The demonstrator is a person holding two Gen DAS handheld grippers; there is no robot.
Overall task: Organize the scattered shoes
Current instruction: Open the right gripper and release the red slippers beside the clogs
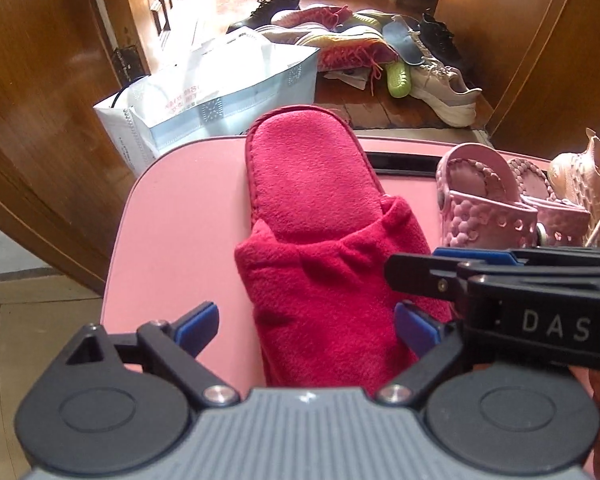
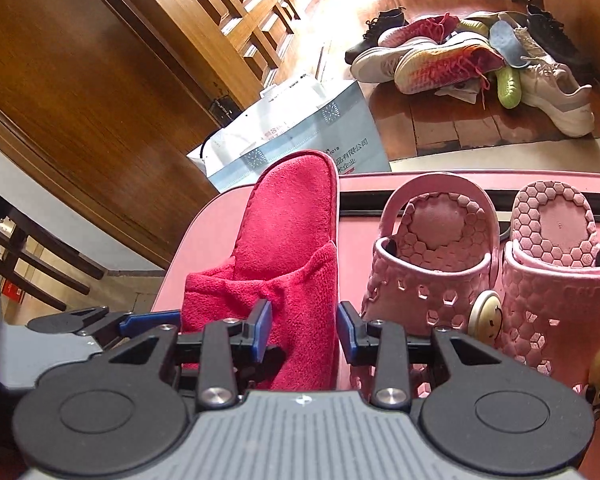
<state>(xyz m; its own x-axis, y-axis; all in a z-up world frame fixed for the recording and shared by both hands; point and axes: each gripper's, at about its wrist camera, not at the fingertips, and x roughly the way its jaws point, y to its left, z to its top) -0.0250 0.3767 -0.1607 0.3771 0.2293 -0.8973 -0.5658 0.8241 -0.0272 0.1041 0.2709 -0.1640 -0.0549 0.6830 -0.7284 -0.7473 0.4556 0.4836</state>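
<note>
1 red slipper (image 2: 284, 248), 2 pink clogs (image 2: 432, 264) on pink surface (image 1: 172, 240).

A red fleece slipper (image 2: 284, 248) lies on the pink surface (image 1: 180, 216), left of two pink perforated clogs (image 2: 432, 276). Behind, a white paper bag (image 2: 300, 136) stands on the floor, a heap of trainers (image 2: 460, 60) beyond.

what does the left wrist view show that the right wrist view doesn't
Left wrist only: the knit upper and laces of a sneaker beside the clogs, and the left gripper with its jaws open wide around the slipper.
Right wrist only: the smiley charm on one clog, both clogs' honeycomb insoles, and the right gripper with its jaws closed on the slipper's edge.
Both: slipper, clogs, pink surface, paper bag and shoe pile on the floor.
</note>
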